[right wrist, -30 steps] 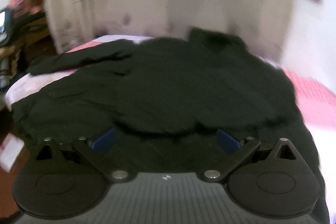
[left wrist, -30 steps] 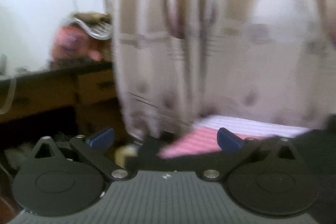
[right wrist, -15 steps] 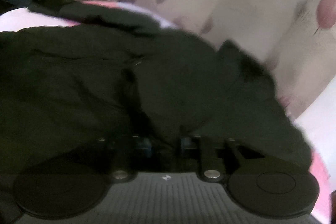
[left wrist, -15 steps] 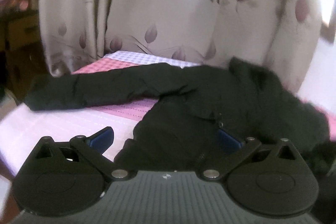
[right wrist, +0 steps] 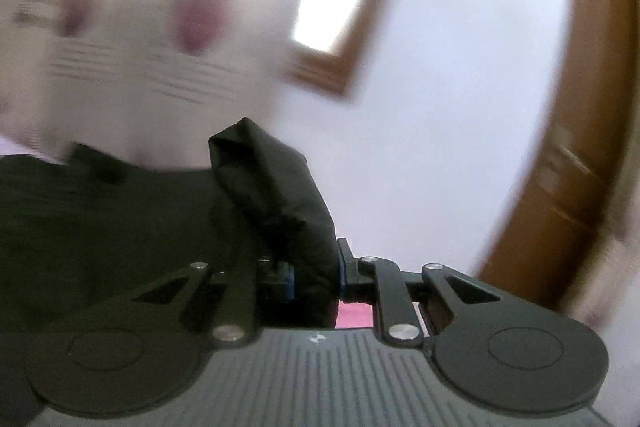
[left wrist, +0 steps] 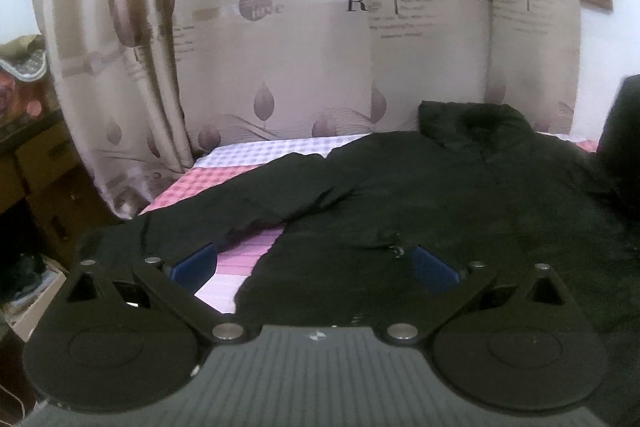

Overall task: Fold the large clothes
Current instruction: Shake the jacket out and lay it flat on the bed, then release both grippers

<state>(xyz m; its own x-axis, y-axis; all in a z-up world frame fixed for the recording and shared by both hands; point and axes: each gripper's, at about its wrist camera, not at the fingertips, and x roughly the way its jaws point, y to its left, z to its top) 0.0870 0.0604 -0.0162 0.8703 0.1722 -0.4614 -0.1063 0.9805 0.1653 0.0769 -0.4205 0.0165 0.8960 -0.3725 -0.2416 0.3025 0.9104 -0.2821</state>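
Note:
A large black padded jacket [left wrist: 420, 195] lies spread on a bed with a pink and white checked cover [left wrist: 256, 167], collar at the far end, one sleeve stretched out to the left. My left gripper [left wrist: 314, 263] is open and empty, just above the jacket's near hem. My right gripper [right wrist: 314, 275] is shut on a raised fold of the black jacket [right wrist: 280, 195], which stands up between the blue pads. The rest of the jacket lies dark to the left in the right wrist view.
A cream curtain with leaf prints [left wrist: 320, 27] hangs behind the bed. Wooden drawers [left wrist: 36, 163] stand at the left. A wooden door [right wrist: 580, 147] and a window frame [right wrist: 332, 67] are on the white wall at the right.
My right gripper closed on the jacket's edge and lifted it while swinging right. My left gripper swung from the curtain toward the jacket and stayed open.

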